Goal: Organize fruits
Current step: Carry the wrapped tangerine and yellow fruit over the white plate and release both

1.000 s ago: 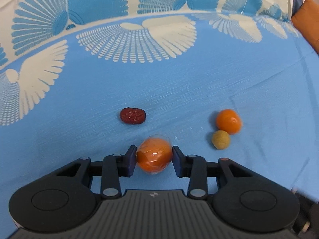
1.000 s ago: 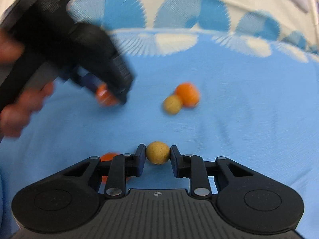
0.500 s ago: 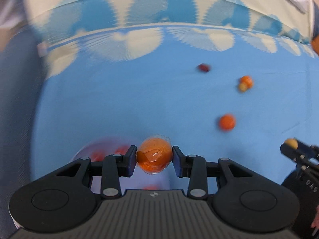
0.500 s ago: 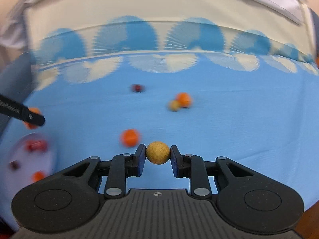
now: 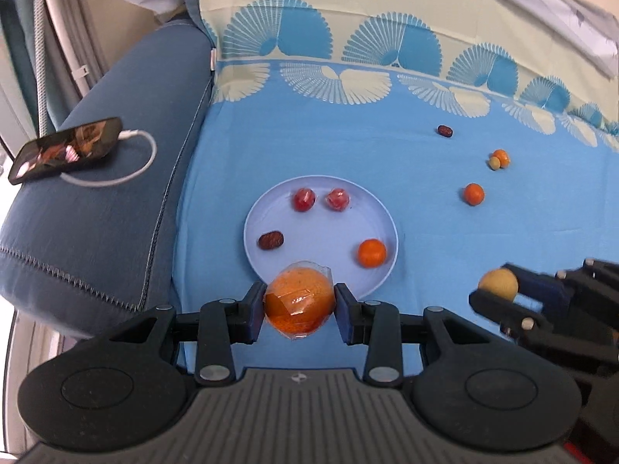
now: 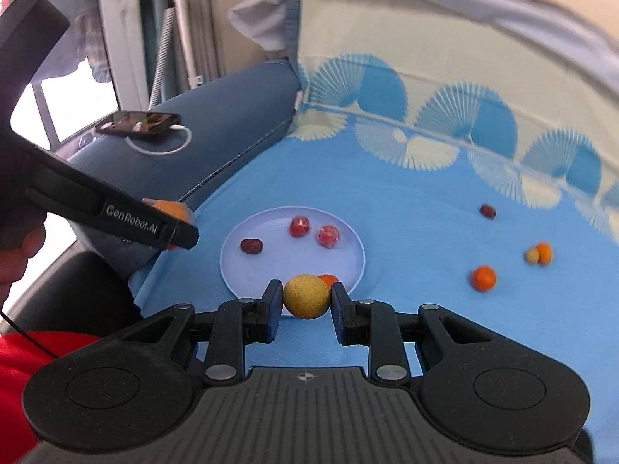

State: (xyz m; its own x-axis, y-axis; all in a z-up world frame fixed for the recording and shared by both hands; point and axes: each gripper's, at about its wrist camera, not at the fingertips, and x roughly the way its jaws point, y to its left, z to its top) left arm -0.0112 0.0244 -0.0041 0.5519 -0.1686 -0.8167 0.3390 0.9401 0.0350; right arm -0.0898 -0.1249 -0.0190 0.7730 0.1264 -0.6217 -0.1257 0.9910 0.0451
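My left gripper (image 5: 300,305) is shut on a plastic-wrapped orange fruit (image 5: 298,303), held above the near rim of a pale blue plate (image 5: 321,208). The plate holds two wrapped red fruits (image 5: 303,199), a dark red date (image 5: 271,239) and a small orange (image 5: 371,252). My right gripper (image 6: 306,297) is shut on a round yellow fruit (image 6: 306,295), near the plate's front edge (image 6: 232,270); it also shows in the left wrist view (image 5: 499,284). On the blue cloth lie a loose orange (image 5: 473,193), an orange-and-yellow pair (image 5: 499,159) and a date (image 5: 445,130).
A dark blue sofa arm (image 5: 116,193) rises left of the cloth, with a phone (image 5: 64,150) and white cable on it. A cream, fan-patterned backrest (image 5: 387,11) stands behind. The left gripper's body (image 6: 96,208) crosses the right wrist view's left side.
Both grippers have swung left from the loose fruits to the plate, each carrying its fruit. The plate and sofa arm have come into view.
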